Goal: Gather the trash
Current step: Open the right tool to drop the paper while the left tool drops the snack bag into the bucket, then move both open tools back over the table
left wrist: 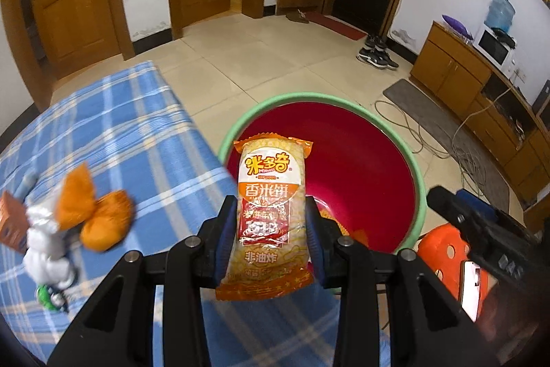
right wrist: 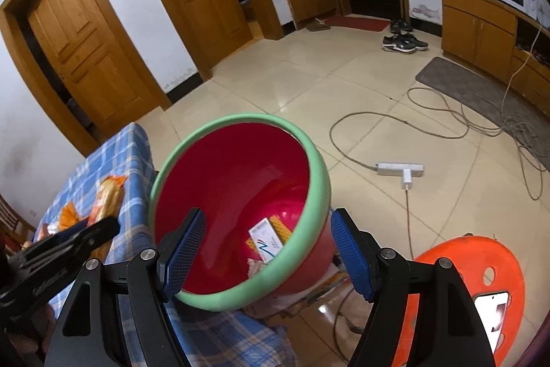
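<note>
Left tongs (left wrist: 271, 229) clamp the rice-cracker packet (left wrist: 270, 215) upright, long axis vertical, just short of the red bin (left wrist: 343, 160) beyond; right tongs (right wrist: 264, 258) gape wide, empty, straddling the bin's green rim (right wrist: 302, 250).

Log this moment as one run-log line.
left gripper: shut on rice cracker packet, above red bin | right gripper: open, straddling bin rim | bin: holds trash

Lighting: even, soft indoor light, we find faint shadows. Glare: we note sheen on the floor tiles (right wrist: 292, 98). Blur: orange wrapper (left wrist: 94, 212) smeared. Distortion: strong fisheye bending, dark vignetted corners.
</note>
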